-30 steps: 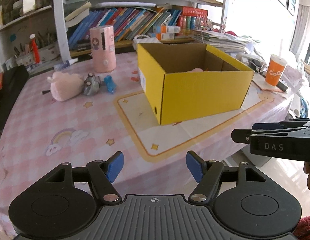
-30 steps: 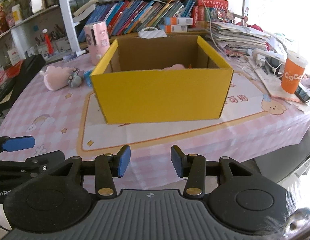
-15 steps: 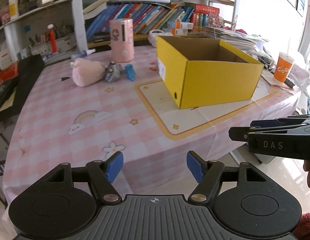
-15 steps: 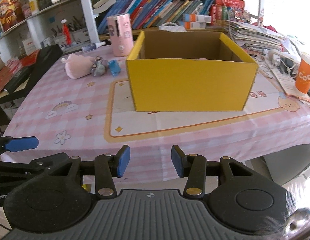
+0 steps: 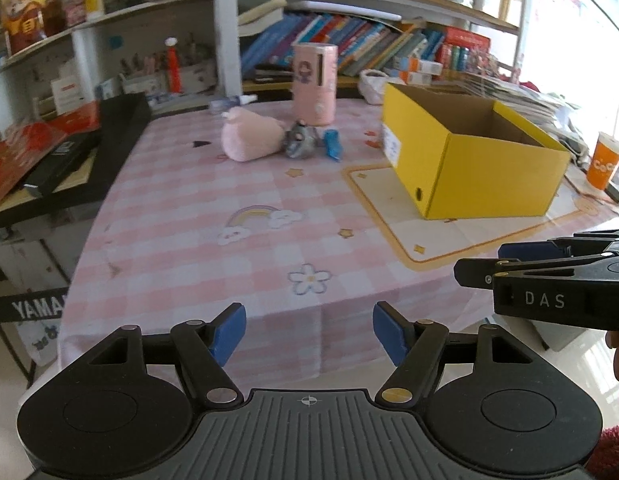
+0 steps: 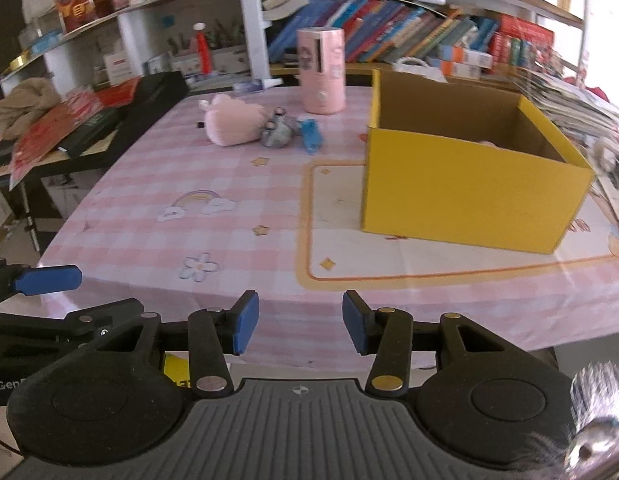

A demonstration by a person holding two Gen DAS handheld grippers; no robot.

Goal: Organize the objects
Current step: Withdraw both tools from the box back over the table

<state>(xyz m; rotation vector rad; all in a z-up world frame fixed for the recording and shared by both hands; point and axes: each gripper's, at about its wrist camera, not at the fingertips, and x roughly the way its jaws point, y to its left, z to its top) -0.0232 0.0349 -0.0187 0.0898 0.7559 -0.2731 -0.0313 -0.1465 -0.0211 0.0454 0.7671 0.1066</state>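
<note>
A yellow cardboard box (image 5: 481, 172) (image 6: 465, 200) stands open on the pink checked tablecloth (image 5: 245, 220), with something pink barely showing inside (image 6: 487, 143). At the far side lie a pink plush toy (image 5: 249, 139) (image 6: 231, 125), a grey toy (image 5: 299, 143) (image 6: 278, 131) and a small blue toy (image 5: 332, 144) (image 6: 310, 135). A pink cylinder (image 5: 313, 84) (image 6: 322, 76) stands behind them. My left gripper (image 5: 309, 332) is open and empty, off the table's near edge. My right gripper (image 6: 300, 322) is open and empty there too, and shows side-on in the left wrist view (image 5: 549, 276).
Bookshelves (image 5: 349, 40) line the back. A black case (image 5: 81, 152) and red papers (image 6: 53, 128) lie on a side table at left. An orange cup (image 5: 605, 164) and stacked papers (image 6: 569, 100) are to the right of the box.
Both grippers have drawn back from the table and turned left. The box now sits farther away and to the right; the toys moved toward the middle of both views. Both stay open.
</note>
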